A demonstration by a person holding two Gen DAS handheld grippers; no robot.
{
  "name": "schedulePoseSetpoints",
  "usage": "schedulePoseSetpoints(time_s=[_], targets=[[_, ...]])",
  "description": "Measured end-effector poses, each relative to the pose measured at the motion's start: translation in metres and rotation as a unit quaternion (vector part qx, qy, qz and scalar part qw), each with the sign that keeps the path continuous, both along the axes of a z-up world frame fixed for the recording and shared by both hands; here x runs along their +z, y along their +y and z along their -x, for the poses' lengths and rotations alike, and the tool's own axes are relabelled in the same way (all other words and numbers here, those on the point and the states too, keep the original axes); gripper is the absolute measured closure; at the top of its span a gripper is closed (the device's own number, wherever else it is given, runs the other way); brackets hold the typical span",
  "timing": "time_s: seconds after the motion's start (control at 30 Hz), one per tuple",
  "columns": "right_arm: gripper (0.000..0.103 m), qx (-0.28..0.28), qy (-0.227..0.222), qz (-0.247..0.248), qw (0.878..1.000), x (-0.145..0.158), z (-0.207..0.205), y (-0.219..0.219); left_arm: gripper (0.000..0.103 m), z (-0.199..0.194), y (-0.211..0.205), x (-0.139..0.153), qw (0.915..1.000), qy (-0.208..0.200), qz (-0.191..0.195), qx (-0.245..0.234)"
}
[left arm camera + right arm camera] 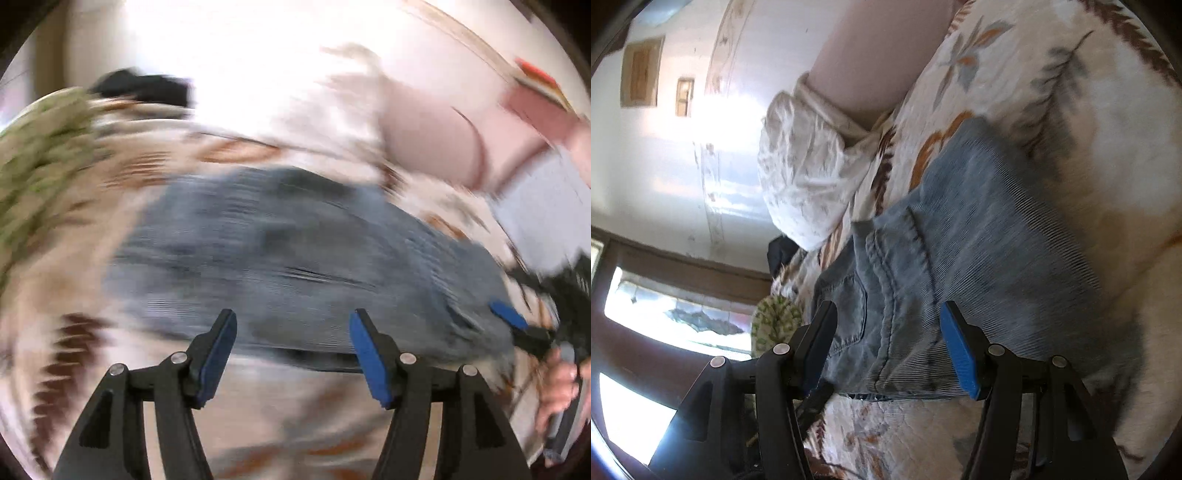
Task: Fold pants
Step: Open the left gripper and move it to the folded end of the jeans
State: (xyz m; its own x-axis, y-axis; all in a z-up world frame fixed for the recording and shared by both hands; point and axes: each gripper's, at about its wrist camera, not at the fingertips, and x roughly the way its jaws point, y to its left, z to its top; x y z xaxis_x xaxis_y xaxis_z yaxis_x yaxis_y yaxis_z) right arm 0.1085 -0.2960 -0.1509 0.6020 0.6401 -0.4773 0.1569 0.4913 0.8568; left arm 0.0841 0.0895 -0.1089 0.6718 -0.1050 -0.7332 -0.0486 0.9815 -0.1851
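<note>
Folding stage: the pants (960, 251) lay as a compact denim bundle on the floral bedspread (1071, 110), so the fold looked nearly done, as far as could be judged.
Left gripper (293, 354): its jaws stood wide apart and held nothing; the denim lay just ahead of them and between their lines.
Right gripper (888, 347): its jaws also stood wide open and empty, with the pocket and seam of the pants directly ahead, between the two blue pads.
View quality: the left wrist picture was heavily smeared, so the bundle's edges there were probably, not certainly, squared.
Doing it well: the remaining step seemed to call for pressing the top layer flat and aligning the seam edge, with both jaws entering low at the near hem, not snagging the pocket.
Beyond the jaws: a white pillow (805, 177) lay well past the denim.
</note>
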Motion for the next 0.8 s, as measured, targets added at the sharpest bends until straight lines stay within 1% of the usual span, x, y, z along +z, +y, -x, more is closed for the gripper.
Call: schedulePoseSetpoints(time_s=[0.03, 0.07, 0.13, 0.17, 0.2, 0.23, 0.27, 0.3, 0.37, 0.47, 0.53, 0.67, 0.73, 0.8], targets=[[0.045, 0.006, 0.000, 0.007, 1.000, 0.000, -0.003, 0.007, 0.037, 0.003, 0.018, 0.001, 0.9997, -0.010, -0.003, 0.024], [0.045, 0.012, -0.001, 0.019, 1.000, 0.000, -0.005, 0.015, 0.037, 0.004, 0.035, 0.002, 0.9982, -0.022, -0.015, 0.053], [0.045, 0.018, -0.006, 0.044, 0.999, 0.003, -0.006, 0.027, 0.036, 0.006, 0.061, 0.001, 0.9931, -0.044, -0.038, 0.102], [0.045, 0.020, -0.014, 0.055, 0.998, 0.005, -0.007, 0.033, 0.034, 0.004, 0.068, -0.001, 0.9913, -0.044, -0.040, 0.117], [0.045, 0.023, -0.023, 0.064, 0.997, 0.009, -0.006, 0.039, 0.033, 0.001, 0.077, -0.004, 0.9903, -0.037, -0.033, 0.130], [0.045, 0.027, -0.034, 0.071, 0.996, 0.013, -0.006, 0.045, 0.033, -0.002, 0.085, -0.007, 0.9902, -0.027, -0.013, 0.136], [0.045, 0.030, -0.043, 0.077, 0.996, 0.016, -0.004, 0.049, 0.033, -0.005, 0.091, -0.010, 0.9904, -0.022, 0.014, 0.136], [0.045, 0.035, -0.054, 0.086, 0.994, 0.020, -0.002, 0.054, 0.033, -0.008, 0.094, -0.012, 0.9901, -0.018, 0.028, 0.137], [0.045, 0.049, -0.078, 0.121, 0.988, 0.029, 0.006, 0.067, 0.033, -0.018, 0.097, -0.015, 0.9899, -0.008, 0.031, 0.138], [0.045, 0.075, -0.099, 0.167, 0.978, 0.037, 0.012, 0.086, 0.033, -0.025, 0.095, -0.018, 0.9905, 0.003, 0.031, 0.134], [0.045, 0.095, -0.101, 0.187, 0.973, 0.041, 0.011, 0.100, 0.033, -0.030, 0.097, -0.020, 0.9900, 0.009, 0.052, 0.131], [0.045, 0.125, -0.090, 0.177, 0.972, 0.045, 0.000, 0.128, 0.032, -0.032, 0.102, -0.027, 0.9862, 0.035, 0.086, 0.137], [0.045, 0.144, -0.078, 0.185, 0.969, 0.050, -0.019, 0.151, 0.032, -0.034, 0.106, -0.032, 0.9837, 0.046, 0.104, 0.139], [0.045, 0.168, -0.076, 0.201, 0.962, 0.060, -0.038, 0.178, 0.032, -0.035, 0.111, -0.036, 0.9801, 0.053, 0.122, 0.147]])
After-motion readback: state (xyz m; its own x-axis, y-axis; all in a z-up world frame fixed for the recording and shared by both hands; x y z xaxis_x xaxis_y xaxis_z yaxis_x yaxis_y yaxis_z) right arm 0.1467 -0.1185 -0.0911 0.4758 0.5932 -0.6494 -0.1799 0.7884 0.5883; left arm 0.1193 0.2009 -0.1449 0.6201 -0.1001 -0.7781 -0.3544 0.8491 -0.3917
